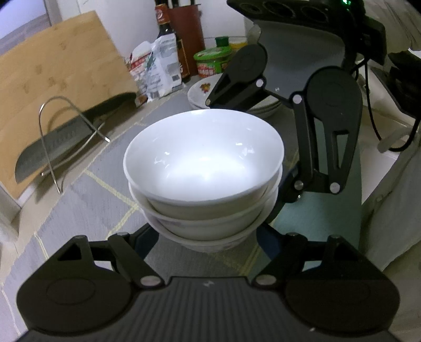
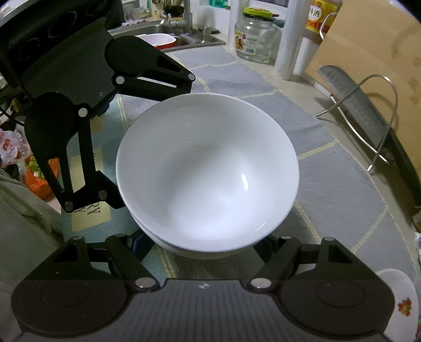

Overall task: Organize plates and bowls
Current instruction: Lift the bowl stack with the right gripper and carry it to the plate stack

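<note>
Both grippers clamp the stack of white bowls (image 1: 204, 184) from opposite sides above the grey mat (image 1: 100, 189): the left gripper (image 1: 208, 236) and the right gripper (image 2: 208, 243) each squeeze low on its base. If either grip slackens or one hand rises faster, I judge the stack could tip and the top bowl slide off.

I'm looking at a home kitchen. Steel sink (image 2: 168, 34) with faucet (image 2: 184, 18) at far left, glass jar (image 2: 254, 39) beside it, cleaver (image 1: 52, 147) in wire rack (image 1: 52, 136) against wooden cutting board (image 1: 58, 68), sauce bottle (image 1: 168, 34), white bowls (image 1: 204, 157) on the mat-covered table (image 1: 92, 189).
</note>
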Motion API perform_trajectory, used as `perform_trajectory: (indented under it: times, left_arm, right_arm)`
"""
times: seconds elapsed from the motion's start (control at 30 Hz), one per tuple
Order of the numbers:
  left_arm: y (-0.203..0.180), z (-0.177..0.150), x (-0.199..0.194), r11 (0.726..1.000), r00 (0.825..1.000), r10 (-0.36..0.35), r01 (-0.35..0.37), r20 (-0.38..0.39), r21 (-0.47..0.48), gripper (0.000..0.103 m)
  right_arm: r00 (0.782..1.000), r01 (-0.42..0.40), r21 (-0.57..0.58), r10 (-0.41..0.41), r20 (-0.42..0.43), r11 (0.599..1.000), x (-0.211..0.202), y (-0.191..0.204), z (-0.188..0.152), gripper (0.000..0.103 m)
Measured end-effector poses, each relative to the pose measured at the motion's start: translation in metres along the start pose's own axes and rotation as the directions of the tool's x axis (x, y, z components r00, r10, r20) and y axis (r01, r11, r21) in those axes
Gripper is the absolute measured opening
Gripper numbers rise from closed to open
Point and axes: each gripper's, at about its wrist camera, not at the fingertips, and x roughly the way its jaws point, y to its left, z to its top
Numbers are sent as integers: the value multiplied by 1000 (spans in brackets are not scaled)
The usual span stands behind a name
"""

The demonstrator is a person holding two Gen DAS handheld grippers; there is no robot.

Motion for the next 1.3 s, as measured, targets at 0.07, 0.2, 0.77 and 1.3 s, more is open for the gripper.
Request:
perform_trajectory:
  times: [0.07,0.2,0.77,1.3]
  left_arm:
    - [-4,7,-1,1000,1000,0,0,6,7,81]
    - [-15,21,0,1000,1000,3,-3,18,26,81]
    - [-64,89,46,997,998,-6,2,62,78,81]
    - [-52,152,96,988,995,-35,20,96,151,81]
  right_arm:
    - [1000,13,2,-13,3,1000,-9,1,-3,83]
    - [999,40,3,-40,4,999,-25,1,-10,83]
    - [996,93,30,-92,-8,995,-80,-42,-61,82]
    - [984,179,75,-179,-12,981,-112,-95,-105,82]
